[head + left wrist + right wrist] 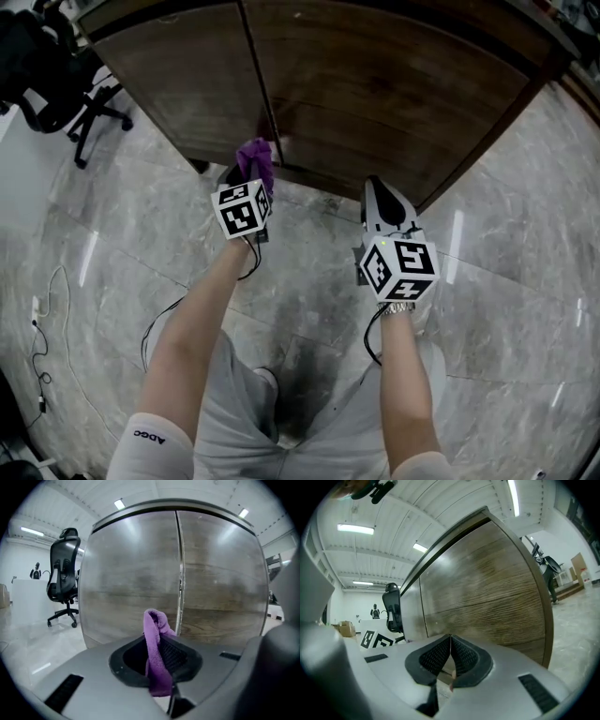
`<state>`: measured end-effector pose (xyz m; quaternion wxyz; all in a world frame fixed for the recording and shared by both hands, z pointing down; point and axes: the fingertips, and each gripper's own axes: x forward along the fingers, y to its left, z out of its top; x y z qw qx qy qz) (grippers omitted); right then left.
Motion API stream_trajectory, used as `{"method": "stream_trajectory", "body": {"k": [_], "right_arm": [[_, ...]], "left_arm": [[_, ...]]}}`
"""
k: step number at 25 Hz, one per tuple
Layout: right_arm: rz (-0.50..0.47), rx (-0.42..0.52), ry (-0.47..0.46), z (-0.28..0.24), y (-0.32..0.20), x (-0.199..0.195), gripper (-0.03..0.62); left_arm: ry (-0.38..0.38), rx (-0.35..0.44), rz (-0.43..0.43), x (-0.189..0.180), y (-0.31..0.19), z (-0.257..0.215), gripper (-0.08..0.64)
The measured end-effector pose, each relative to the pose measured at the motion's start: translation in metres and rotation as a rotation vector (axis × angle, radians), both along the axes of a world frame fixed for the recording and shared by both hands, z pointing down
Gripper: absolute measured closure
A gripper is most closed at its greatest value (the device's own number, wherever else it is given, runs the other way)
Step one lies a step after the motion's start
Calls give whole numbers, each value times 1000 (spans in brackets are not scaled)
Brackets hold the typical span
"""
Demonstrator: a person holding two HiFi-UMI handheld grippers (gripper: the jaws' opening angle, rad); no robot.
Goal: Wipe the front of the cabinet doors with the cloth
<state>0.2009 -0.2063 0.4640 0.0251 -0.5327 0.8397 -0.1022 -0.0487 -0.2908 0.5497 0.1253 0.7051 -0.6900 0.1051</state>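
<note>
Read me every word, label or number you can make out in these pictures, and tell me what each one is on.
"ADCC": on the white sleeve of the person's left arm, small and seen at an angle.
No other text can be read. The left marker cube and right marker cube carry only black-and-white square patterns. The cabinet doors and the purple cloth show no print.
</note>
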Motion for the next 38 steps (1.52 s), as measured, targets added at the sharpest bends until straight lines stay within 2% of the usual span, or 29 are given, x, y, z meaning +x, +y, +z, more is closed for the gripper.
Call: {"method": "stream_trajectory", "body": {"k": [2,5,8,10,13,14,17,19,22,25,28,33,36,38], "right_arm": [[-67,-3,15,-2,-4,-16,563],[-171,-13,38,-5,-10,-44,563],[-233,-33,-49,-13,-20,-70,563],[-252,-27,-122,-26,-27,-88,563],[-275,-9,-98,-36,-29,-109,563],[-279,-11,-83,-35,-28,-117,563],[-322,1,-41,-37,-20,-152,563],[-343,18,26,-35,-18,-170,563],[-269,-5,51,-30,-23,-167,563],[-143,-21,-22,-34,-25,-164,563],[-36,-35,-32,-37,-20,-175,563],[12,-66,70,-48,-19,-216,563],[94,-54,21,-68,-11,-225,563],[114,-52,3,-78,-5,-236,563]], "left_arm": [[-16,68,32,-5,5,-32,502],[15,219,125,-6,15,-109,502],[40,325,224,-18,41,-189,502],[31,336,217,-42,55,-233,502],[65,321,192,-68,60,-276,502],[63,322,207,-70,60,-285,502],[-8,369,287,-72,60,-296,502],[6,408,365,-69,57,-292,502],[100,438,491,-62,40,-288,502],[122,455,617,-59,23,-293,502],[142,447,758,-49,14,-295,502],[169,453,841,-50,-6,-297,502],[188,456,914,-45,-9,-296,502],[206,469,936,-45,-12,-298,502]]}}
